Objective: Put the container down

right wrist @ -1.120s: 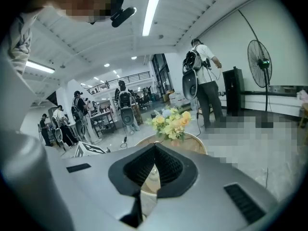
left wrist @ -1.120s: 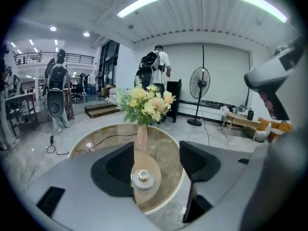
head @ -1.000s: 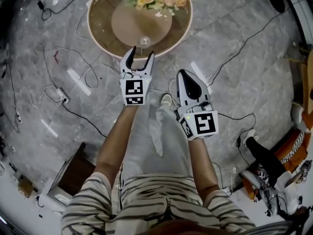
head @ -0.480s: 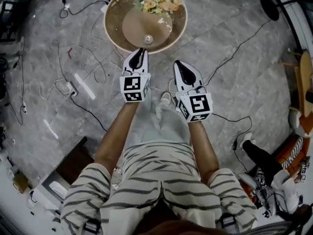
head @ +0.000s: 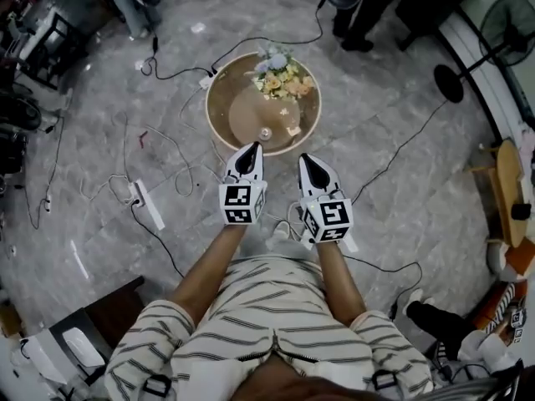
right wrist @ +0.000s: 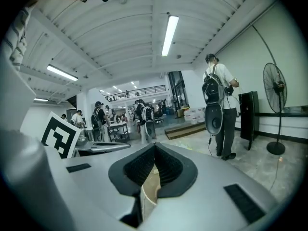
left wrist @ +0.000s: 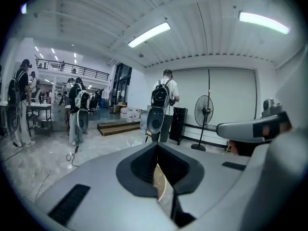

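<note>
A small clear glass container (head: 265,133) stands on the round brown table (head: 219,111), in front of a bunch of flowers (head: 282,77). My left gripper (head: 250,152) hangs in the air just short of the table's near rim, apart from the container. Its jaws are closing fully together with nothing between them. My right gripper (head: 306,163) is beside it, also shut and empty. In the left gripper view the left gripper (left wrist: 157,146) points level into the room, and so does the right gripper (right wrist: 154,146) in the right gripper view.
Cables and a power strip (head: 149,205) lie on the grey marble floor left of the table. A standing fan (head: 452,83) is at the right, and a dark box (head: 109,316) at the lower left. People with backpacks (left wrist: 163,97) stand in the hall ahead.
The left gripper's jaws went from open to shut. Both grippers drew back from the table and rose, and the table now looks smaller and farther away.
</note>
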`<action>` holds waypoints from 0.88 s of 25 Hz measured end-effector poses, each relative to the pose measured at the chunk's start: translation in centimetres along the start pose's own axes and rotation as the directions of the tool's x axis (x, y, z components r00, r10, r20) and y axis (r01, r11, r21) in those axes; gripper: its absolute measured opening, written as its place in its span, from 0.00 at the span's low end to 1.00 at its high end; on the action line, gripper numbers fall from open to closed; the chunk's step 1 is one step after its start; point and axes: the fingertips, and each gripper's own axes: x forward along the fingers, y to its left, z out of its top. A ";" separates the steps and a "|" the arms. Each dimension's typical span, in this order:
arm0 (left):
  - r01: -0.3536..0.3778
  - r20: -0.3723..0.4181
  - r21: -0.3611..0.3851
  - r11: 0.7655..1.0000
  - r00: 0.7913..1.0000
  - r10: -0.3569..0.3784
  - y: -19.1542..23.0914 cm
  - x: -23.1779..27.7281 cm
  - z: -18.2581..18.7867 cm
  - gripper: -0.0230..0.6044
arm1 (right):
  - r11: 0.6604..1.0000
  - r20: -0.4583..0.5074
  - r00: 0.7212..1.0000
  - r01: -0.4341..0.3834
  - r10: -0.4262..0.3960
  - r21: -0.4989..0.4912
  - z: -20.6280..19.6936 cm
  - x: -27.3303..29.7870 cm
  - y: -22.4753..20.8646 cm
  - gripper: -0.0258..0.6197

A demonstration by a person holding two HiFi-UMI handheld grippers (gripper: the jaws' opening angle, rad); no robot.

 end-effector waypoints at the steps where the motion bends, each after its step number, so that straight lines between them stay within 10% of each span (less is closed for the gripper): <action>1: -0.006 0.010 -0.002 1.000 1.000 0.006 0.1 -0.4 0.7 0.03 | 1.000 0.011 1.000 -0.006 0.006 -0.010 0.7 0.0 0.3 0.05; 22: -0.066 0.152 0.056 0.996 0.987 0.057 -0.3 -9.8 7.8 0.03 | 0.996 0.126 0.988 -0.084 0.083 0.000 7.4 -3.7 3.9 0.05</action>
